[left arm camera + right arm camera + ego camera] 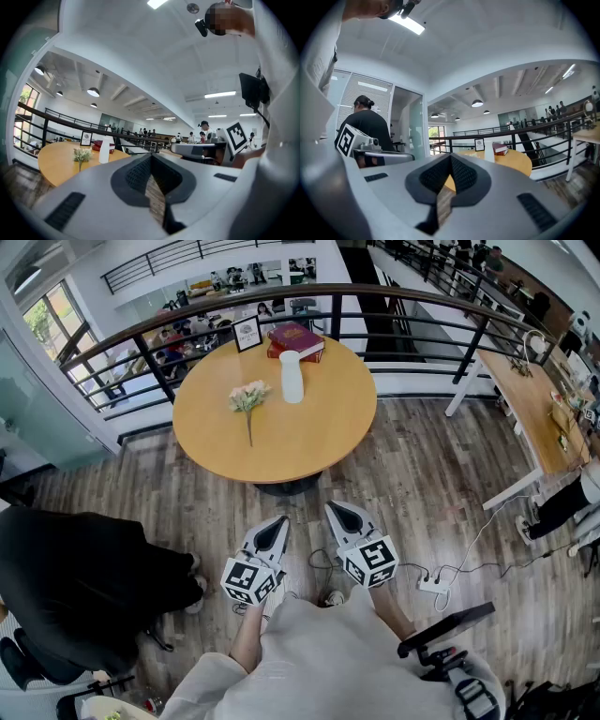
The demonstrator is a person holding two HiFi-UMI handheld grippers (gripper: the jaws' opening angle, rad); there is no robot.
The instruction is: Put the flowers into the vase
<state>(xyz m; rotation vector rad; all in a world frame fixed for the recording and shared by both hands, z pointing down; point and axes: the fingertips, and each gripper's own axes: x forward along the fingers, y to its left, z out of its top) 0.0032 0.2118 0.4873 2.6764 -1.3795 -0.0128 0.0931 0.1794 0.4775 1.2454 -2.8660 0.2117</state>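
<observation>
Left claw (281,519) and right claw (330,505) are held closed and empty short of the desk (309,451), where flowers (248,397) are laid beside the vase (292,377), stems pointed toward the nearer left claw.

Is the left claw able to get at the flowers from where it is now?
Probably not yet. The left claw is shut, over the floor short of the table, and the flowers lie well in on it, beside the vase. Nothing stands in between, so stepping closer should do.
</observation>
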